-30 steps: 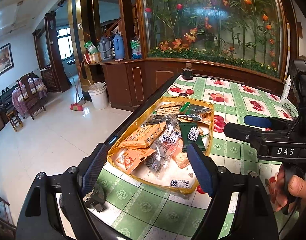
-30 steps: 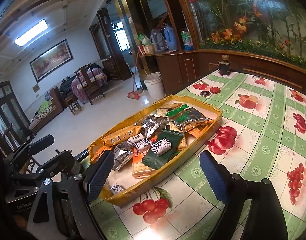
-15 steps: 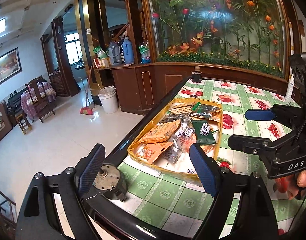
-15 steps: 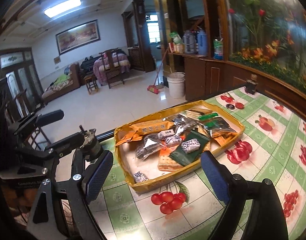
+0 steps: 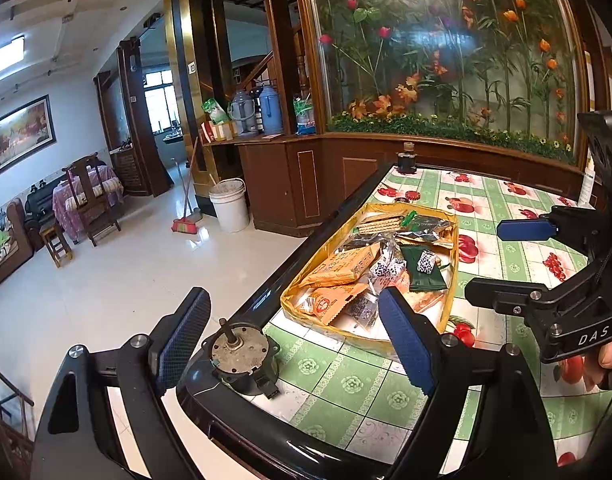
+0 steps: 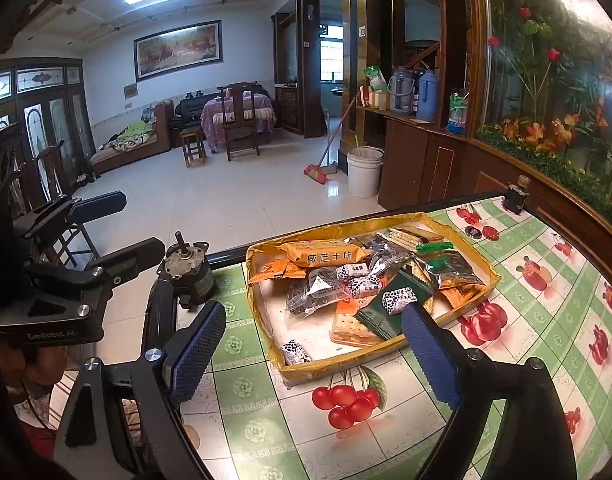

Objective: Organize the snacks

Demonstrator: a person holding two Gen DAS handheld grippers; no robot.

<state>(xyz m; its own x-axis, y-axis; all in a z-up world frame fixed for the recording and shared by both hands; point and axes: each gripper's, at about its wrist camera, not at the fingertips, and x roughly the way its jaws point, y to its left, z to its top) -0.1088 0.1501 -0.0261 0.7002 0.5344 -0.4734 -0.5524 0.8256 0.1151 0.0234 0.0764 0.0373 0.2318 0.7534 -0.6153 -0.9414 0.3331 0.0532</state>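
A shallow yellow tray (image 6: 326, 368) lies on the green fruit-print tablecloth (image 6: 265, 420) near the table's left edge. It holds several snacks: an orange cracker packet (image 6: 326, 256), a dark green packet (image 6: 382, 316), silver packets and black-and-white spotted candies (image 6: 398, 300). My right gripper (image 6: 314, 308) hovers open over the tray's near end, touching nothing. My left gripper (image 5: 291, 296) is open too, back at the table corner, short of the tray (image 5: 454, 264). Each gripper shows in the other's view: the right gripper (image 5: 502, 264) at the right, the left gripper (image 6: 133, 226) at the left.
A small metal motor (image 5: 241, 354) stands on the table's near left corner, between the left fingers. A dark bottle (image 6: 516, 196) and bottle caps sit at the far end. The black table edge (image 5: 306, 248) drops to a tiled floor with a bucket and a broom.
Both grippers have drawn back from the tray, which now looks smaller and farther. The motor at the corner has come into view. The right view has rolled to level.
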